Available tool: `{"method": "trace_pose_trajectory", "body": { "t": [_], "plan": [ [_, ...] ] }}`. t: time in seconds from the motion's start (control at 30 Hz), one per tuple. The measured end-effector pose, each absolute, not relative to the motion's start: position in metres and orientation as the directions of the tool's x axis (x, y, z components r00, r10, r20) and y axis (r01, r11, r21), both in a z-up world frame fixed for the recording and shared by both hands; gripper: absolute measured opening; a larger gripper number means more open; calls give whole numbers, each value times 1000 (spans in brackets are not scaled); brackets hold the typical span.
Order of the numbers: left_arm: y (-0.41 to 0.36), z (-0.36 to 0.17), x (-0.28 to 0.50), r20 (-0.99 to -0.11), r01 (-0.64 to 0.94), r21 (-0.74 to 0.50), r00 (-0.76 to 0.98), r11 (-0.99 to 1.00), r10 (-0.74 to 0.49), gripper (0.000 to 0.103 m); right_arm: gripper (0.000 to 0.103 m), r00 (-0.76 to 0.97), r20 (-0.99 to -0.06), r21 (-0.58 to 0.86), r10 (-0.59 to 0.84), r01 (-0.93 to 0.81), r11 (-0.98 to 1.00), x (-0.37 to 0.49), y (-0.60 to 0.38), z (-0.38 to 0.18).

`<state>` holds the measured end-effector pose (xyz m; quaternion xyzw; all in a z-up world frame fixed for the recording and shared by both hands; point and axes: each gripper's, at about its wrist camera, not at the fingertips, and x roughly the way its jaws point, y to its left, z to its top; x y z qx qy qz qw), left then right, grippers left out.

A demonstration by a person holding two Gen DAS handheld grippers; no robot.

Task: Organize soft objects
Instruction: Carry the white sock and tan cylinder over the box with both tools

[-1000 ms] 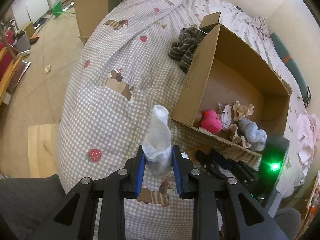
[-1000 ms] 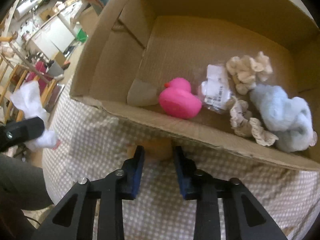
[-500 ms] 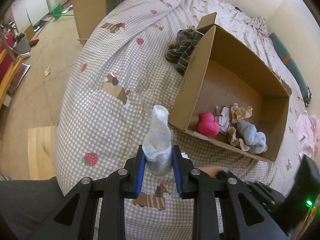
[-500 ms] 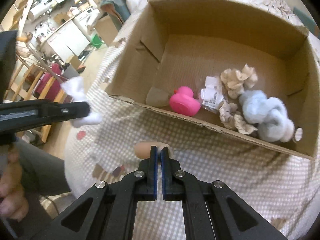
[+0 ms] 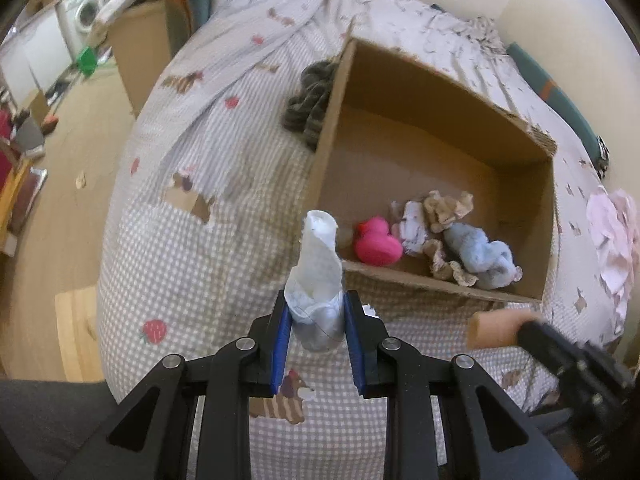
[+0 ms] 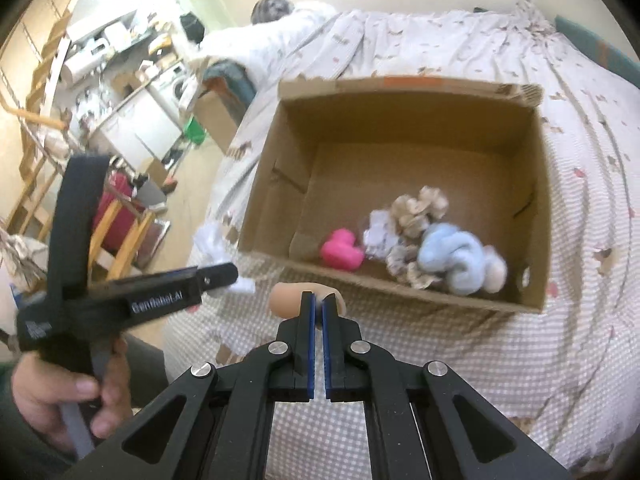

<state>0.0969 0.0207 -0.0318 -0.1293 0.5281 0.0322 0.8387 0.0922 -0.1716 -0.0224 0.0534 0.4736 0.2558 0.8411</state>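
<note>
Soft things and their box, counted

One cardboard box (image 6: 532,200) sits on the bed, and inside it I count one pink duck (image 6: 342,254), one light blue plush bundle (image 6: 460,260), two beige scrunchies (image 6: 418,210), and one small white packet (image 6: 378,234). Outside the box: one white sock (image 5: 320,276), one peach-coloured soft piece (image 6: 286,300), one dark striped cloth (image 5: 310,104), one pink cloth (image 5: 612,240). Two grippers, the left gripper (image 5: 316,344) and the right gripper (image 6: 319,312).
</note>
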Motion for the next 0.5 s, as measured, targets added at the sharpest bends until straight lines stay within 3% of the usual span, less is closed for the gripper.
{"method": "trace_pose_trajectory", "body": {
  "t": [0.5],
  "plan": [
    [6, 32, 134, -819, -77, -95, 573, 992, -33, 23, 5, 537, -667, 379, 517, -352, 856, 128, -219, 33]
  ]
}}
